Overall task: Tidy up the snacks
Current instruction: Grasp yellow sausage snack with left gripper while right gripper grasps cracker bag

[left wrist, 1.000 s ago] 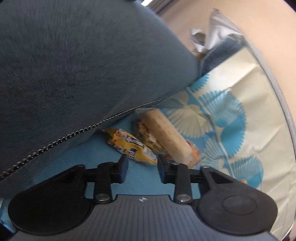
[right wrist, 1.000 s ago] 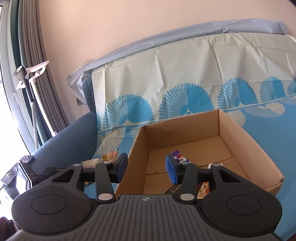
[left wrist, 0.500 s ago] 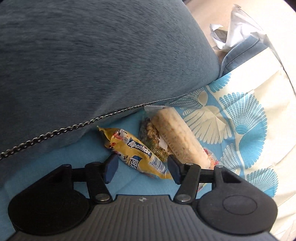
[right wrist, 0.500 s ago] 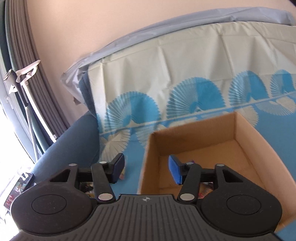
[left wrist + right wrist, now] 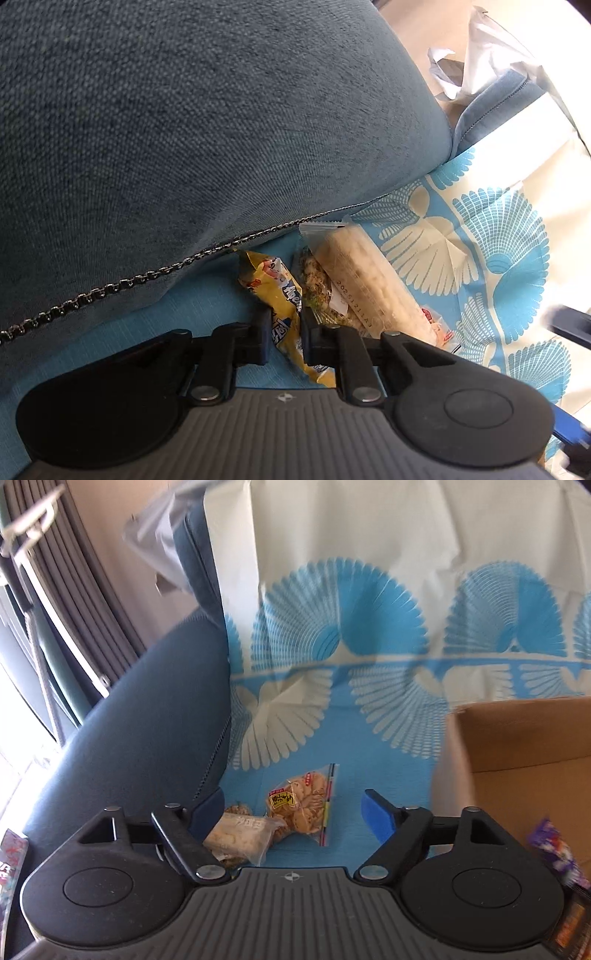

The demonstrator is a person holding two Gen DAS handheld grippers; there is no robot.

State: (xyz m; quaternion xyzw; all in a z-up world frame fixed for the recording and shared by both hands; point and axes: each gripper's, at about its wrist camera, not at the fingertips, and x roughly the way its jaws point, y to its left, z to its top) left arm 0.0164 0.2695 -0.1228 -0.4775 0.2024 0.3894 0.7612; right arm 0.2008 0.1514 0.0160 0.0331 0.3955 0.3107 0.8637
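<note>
Against the armrest, the left gripper (image 5: 283, 334) has just clenched on the yellow snack bar (image 5: 282, 306) lying on the blue cloth (image 5: 207, 306): pick-up begun. The right gripper (image 5: 295, 808), jaws just spread and empty, has swung from the cardboard box (image 5: 517, 746) toward the cracker bag (image 5: 304, 805).

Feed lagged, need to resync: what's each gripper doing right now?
Left gripper: just closed on the yellow snack packet.
Right gripper: just opened wide, empty.

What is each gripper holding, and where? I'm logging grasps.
The left gripper has just closed on the yellow snack packet, pinching its lower middle. The right gripper has just been opening; nothing sits between its jaws.
</note>
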